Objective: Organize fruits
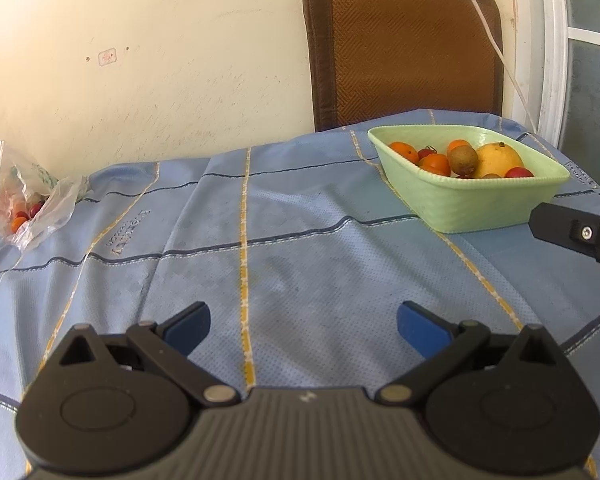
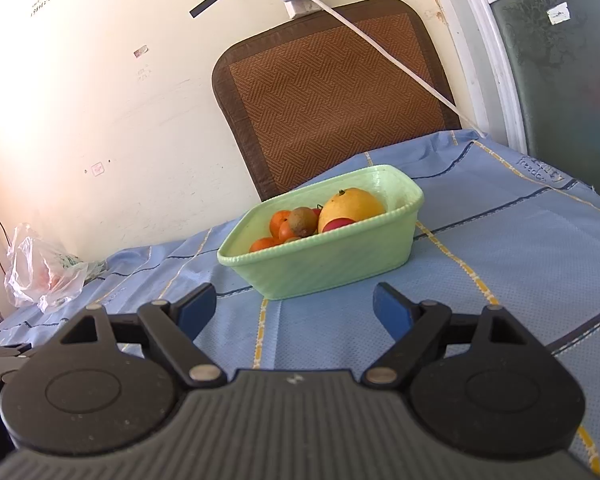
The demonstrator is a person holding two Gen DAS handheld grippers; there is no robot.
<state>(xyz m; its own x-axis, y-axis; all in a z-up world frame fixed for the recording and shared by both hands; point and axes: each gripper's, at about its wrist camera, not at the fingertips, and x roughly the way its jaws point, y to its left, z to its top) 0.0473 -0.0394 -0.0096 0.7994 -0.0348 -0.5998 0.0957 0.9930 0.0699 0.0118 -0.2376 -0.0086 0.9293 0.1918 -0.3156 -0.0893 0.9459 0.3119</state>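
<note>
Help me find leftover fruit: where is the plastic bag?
The plastic bag lies at the cloth's far left edge by the wall in both views, well left of the green bowl.

A cloth (image 1: 300,240) covered the table. The basket (image 1: 480,204) stood on it toward the far right, in front of a chair back (image 1: 400,48) that stood against the wall (image 1: 140,60). Inside the basket lay a mango (image 1: 498,158), a kiwi (image 1: 463,159) to its left, and tangerines (image 1: 435,164) further left. A plastic bag (image 1: 24,192) holding small fruits lay at the far left edge, well apart from the basket. A cable (image 1: 496,48) ran down across the chair back.
</note>
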